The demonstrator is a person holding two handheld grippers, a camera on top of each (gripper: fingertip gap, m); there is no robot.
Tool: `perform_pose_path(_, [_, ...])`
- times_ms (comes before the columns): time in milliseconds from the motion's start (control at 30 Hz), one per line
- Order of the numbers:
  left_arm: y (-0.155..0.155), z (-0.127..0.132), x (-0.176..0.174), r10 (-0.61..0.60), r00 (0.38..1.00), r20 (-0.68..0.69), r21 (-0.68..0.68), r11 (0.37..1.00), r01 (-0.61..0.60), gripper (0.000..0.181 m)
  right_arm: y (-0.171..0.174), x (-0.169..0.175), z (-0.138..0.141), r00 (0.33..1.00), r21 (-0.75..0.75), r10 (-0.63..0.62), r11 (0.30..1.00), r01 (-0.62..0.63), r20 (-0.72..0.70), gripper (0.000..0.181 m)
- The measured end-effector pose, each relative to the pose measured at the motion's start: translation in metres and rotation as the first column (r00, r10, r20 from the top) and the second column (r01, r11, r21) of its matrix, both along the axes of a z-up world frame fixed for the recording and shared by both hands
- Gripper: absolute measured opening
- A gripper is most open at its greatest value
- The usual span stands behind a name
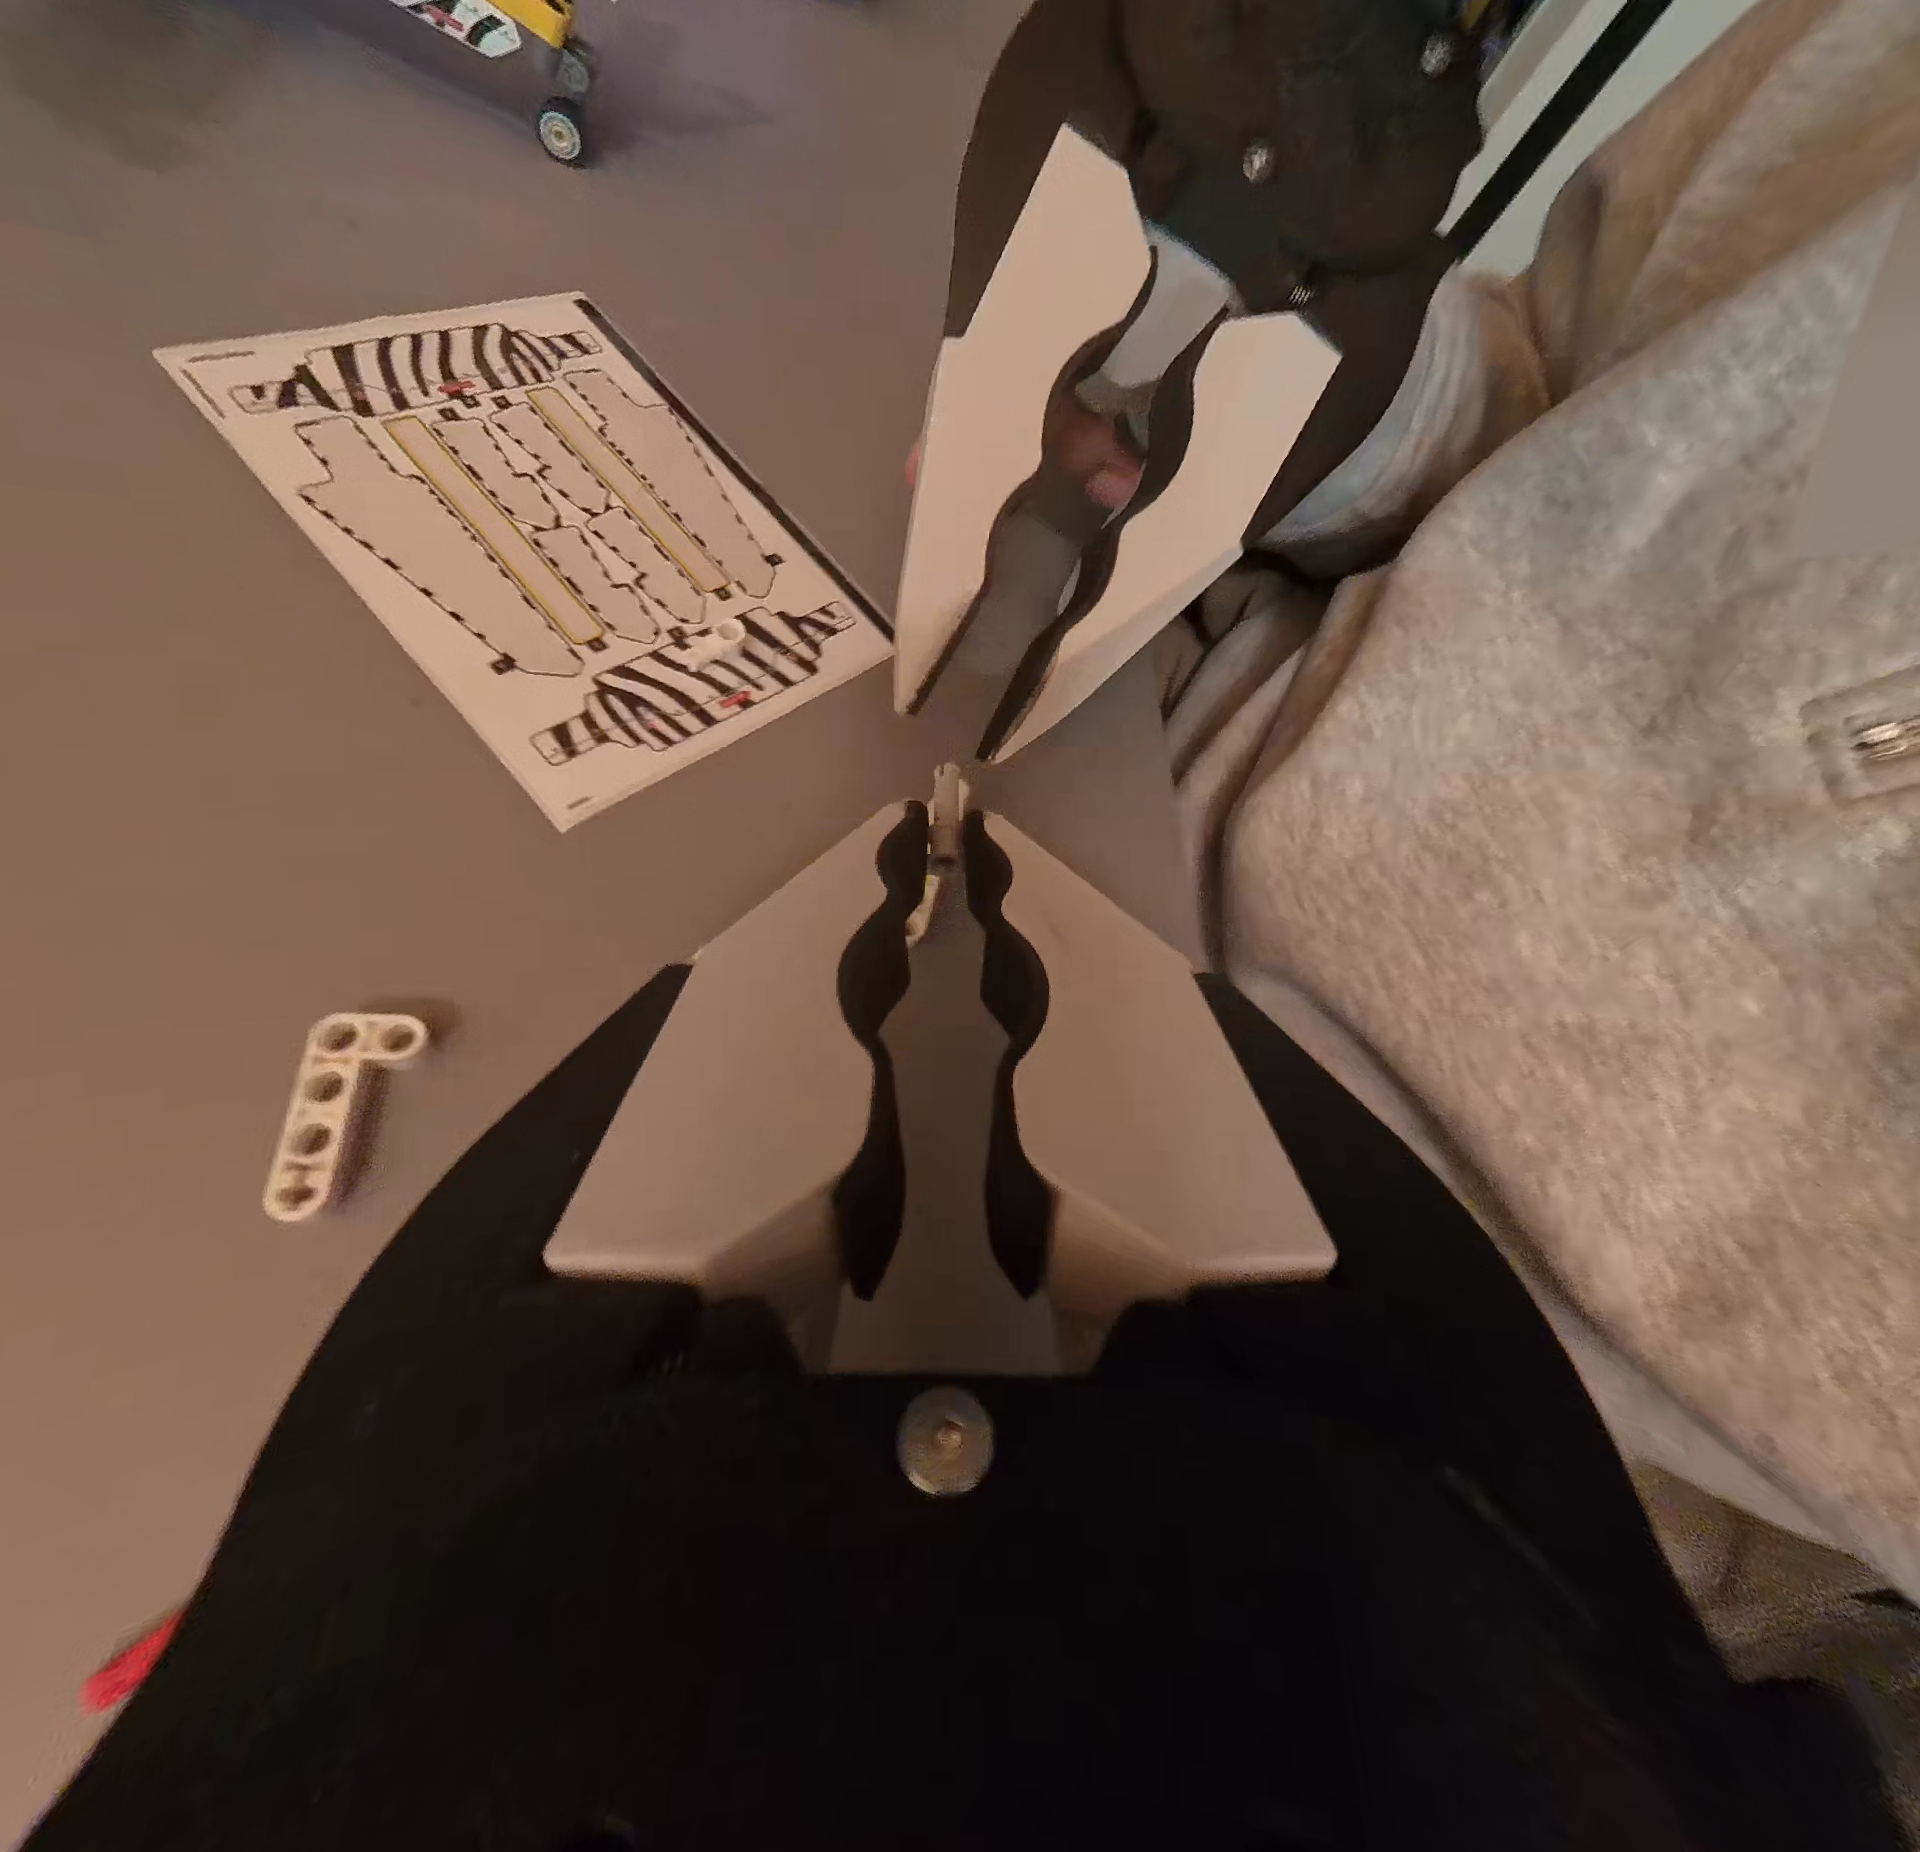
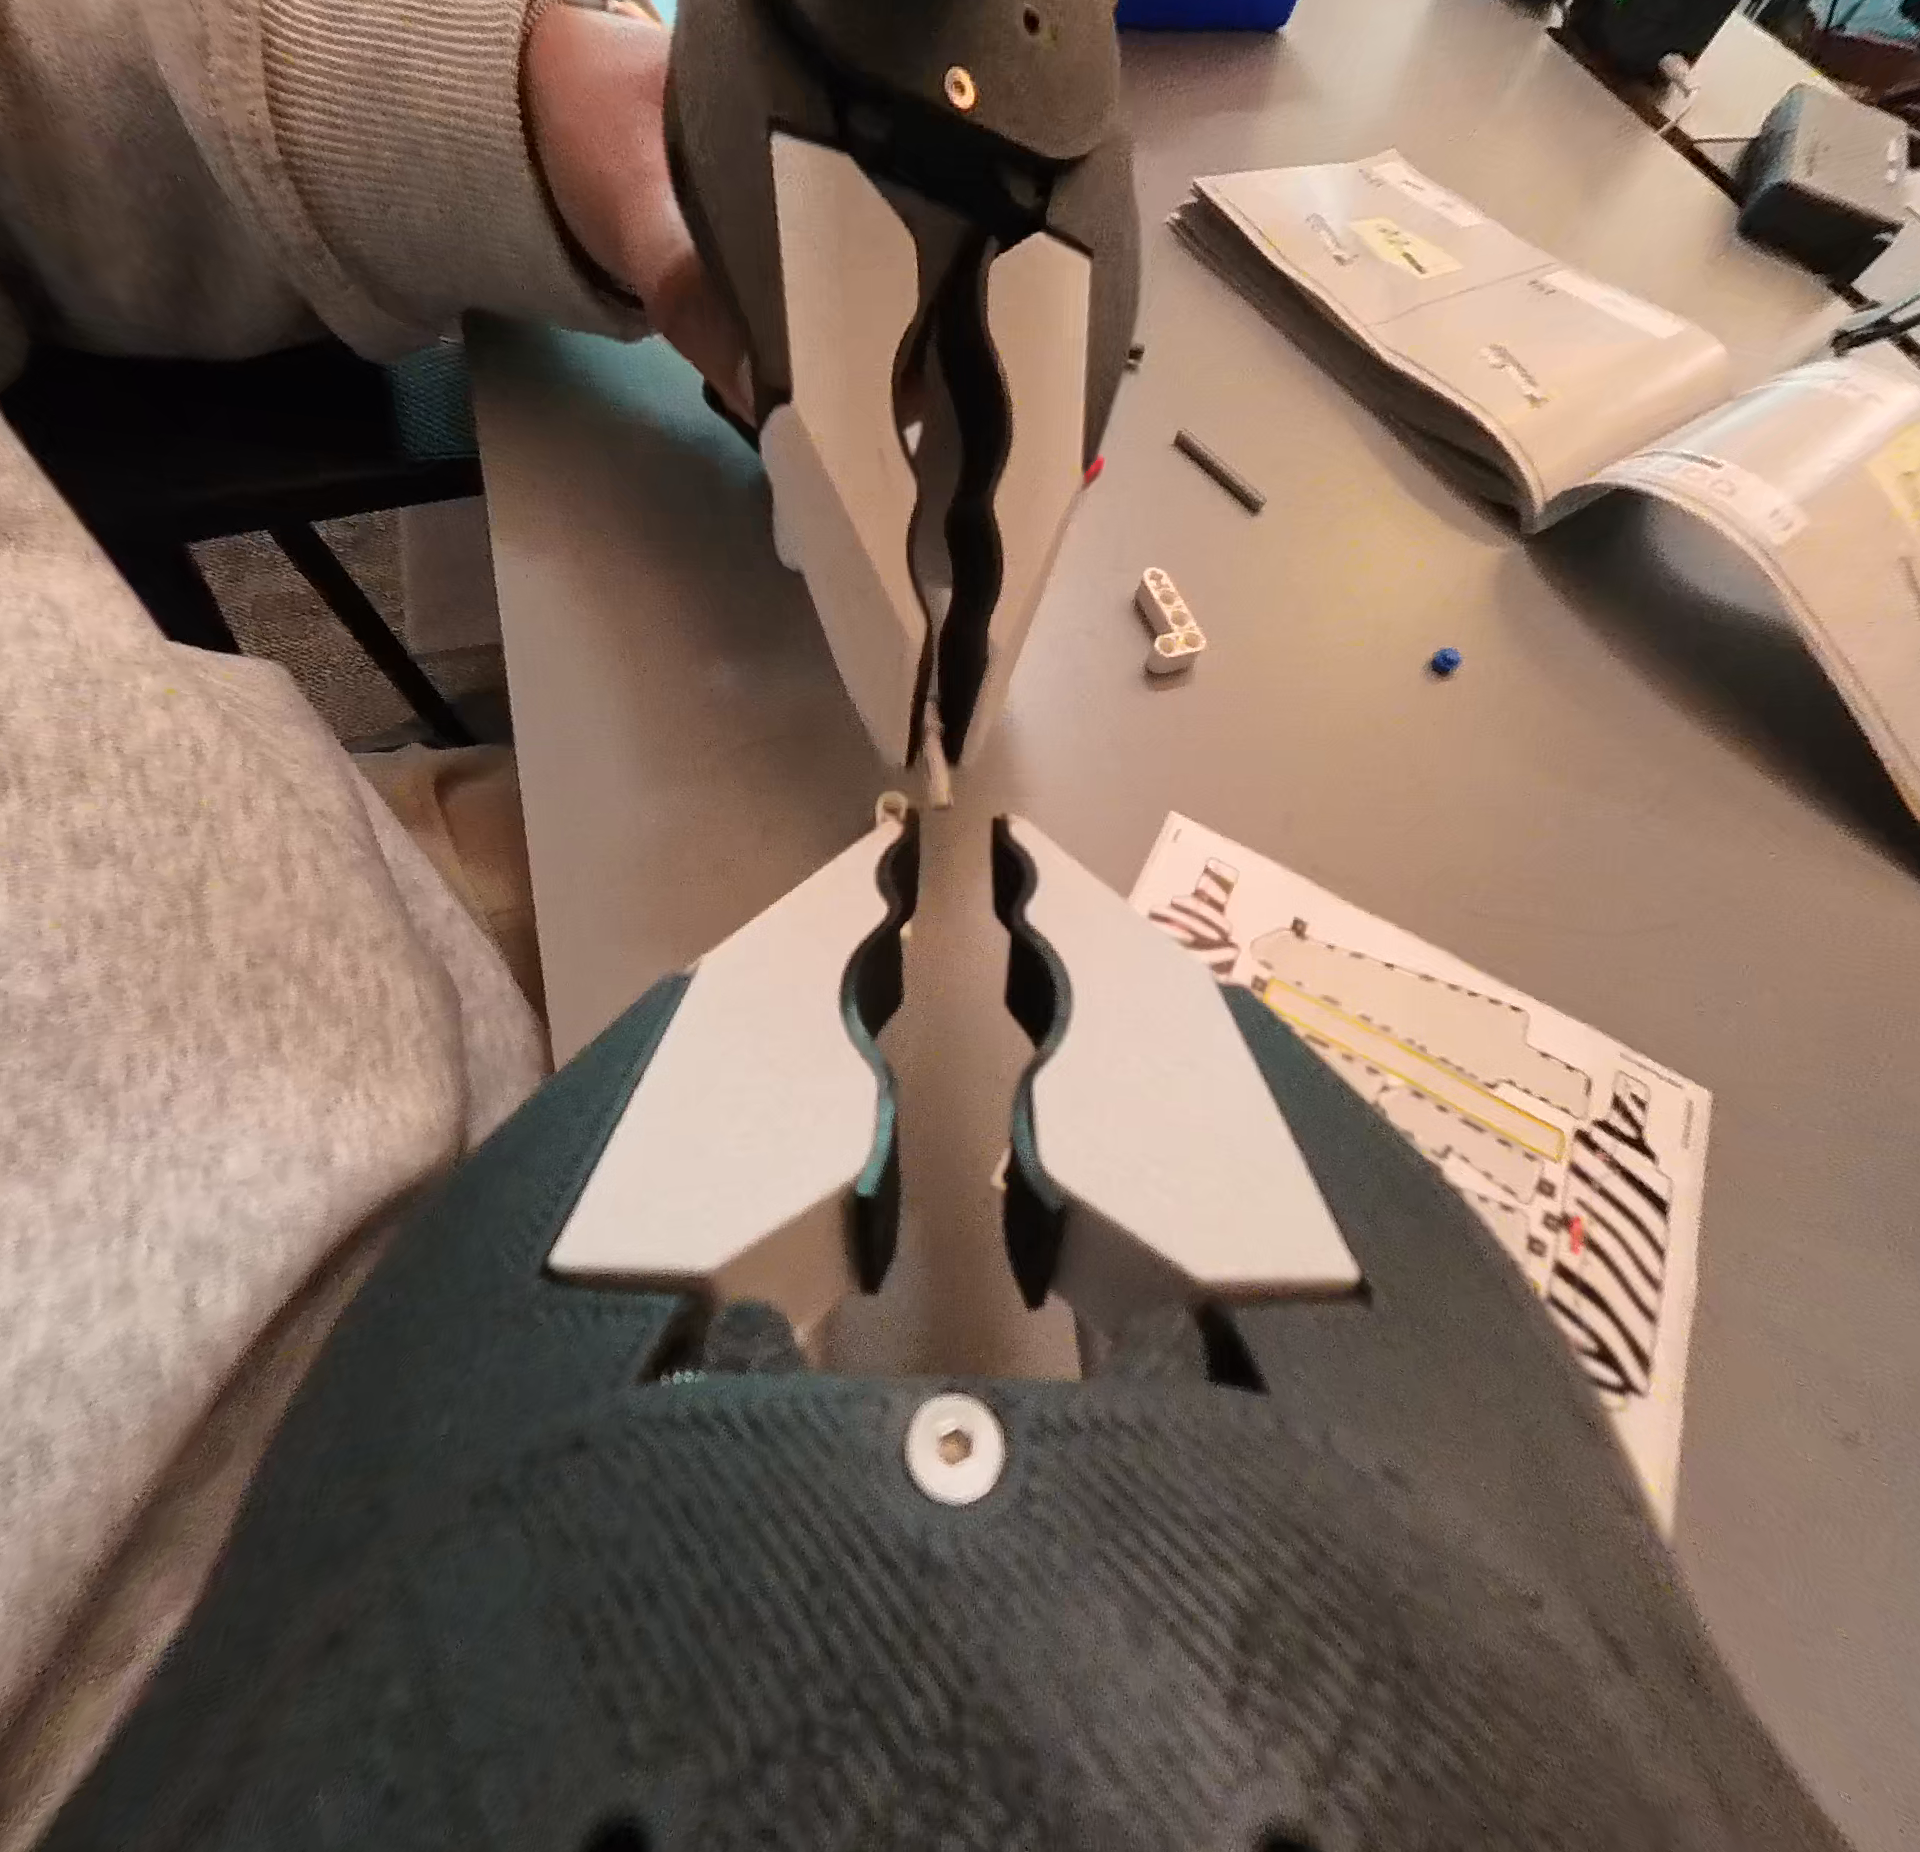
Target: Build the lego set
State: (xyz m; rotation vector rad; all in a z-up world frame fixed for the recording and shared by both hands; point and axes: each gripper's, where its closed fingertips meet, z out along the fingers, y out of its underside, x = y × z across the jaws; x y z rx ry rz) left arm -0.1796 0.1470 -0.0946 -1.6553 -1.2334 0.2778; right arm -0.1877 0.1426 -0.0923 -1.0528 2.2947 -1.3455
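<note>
Here, at the frame's centre, the left gripper [image 1: 943, 823] pinched a small, light, rigid plastic peg [image 1: 945, 815] by its end, while the right gripper [image 2: 954, 831], spread and empty, faced it, nearly touching.

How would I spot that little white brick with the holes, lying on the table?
Start at the big zebra-striped sticker sheet on the grey table. Nearer the left gripper, apart from the sheet, lies the white L-shaped brick. A row of round holes sets it apart from the tiny blue piece and thin black rod.
</note>
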Motion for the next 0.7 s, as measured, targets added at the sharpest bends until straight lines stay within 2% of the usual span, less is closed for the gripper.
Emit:
perform_pose_path(167, [0.012,0.012,0.003,-0.003,0.999,-0.036,0.149,0.989,0.009,0.005,0.006,0.012,0.009,0.994,-0.013,0.029,1.000,-0.028,0.103,0.015])
perform_pose_path(300, [0.013,0.023,0.005,-0.010,0.998,-0.061,0.234,0.972,0.024,0.005,0.006,0.017,0.011,0.995,-0.042,0.063,0.997,-0.060,0.079,0.003])
perform_pose_path(600, [0.014,0.024,0.008,-0.018,0.999,-0.045,0.313,0.949,0.032,0.006,0.004,0.019,0.021,0.998,-0.200,0.064,0.978,-0.064,-0.003,0.010])
perform_pose_path(700, [0.013,0.022,0.007,-0.014,0.999,-0.034,0.320,0.947,0.024,0.005,0.006,0.021,0.021,0.992,-0.286,0.074,0.953,-0.099,-0.098,0.004])
